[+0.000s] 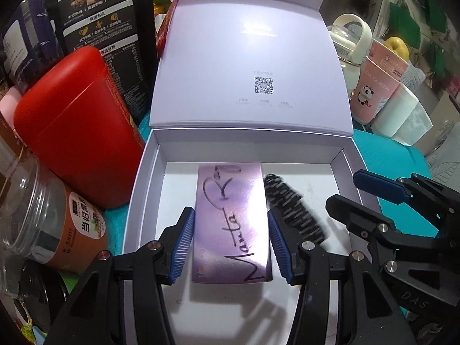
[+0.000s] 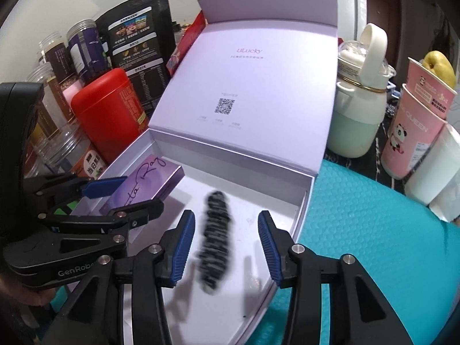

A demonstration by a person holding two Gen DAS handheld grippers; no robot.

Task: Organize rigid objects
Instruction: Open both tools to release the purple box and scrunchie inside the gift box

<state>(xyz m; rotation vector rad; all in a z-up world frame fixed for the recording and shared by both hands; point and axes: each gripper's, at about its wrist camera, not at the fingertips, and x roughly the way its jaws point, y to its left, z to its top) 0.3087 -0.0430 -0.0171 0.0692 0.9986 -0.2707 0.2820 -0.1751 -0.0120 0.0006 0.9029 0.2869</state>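
The open lid (image 2: 253, 86) of the white box reads "uLucky" above a QR code (image 2: 224, 106). Inside the box, a purple card box (image 1: 231, 224) bears handwritten "Manta Ray". Right of the lid, a pink cup (image 2: 414, 138) shows "QUEEN". The left gripper (image 2: 120, 192) body is marked "GenRobo".

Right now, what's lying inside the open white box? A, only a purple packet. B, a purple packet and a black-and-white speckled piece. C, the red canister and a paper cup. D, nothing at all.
B: the purple packet lies flat on the floor of the white box, and the black-and-white speckled piece lies beside it, apart from the packet; the red canister stands outside the box.
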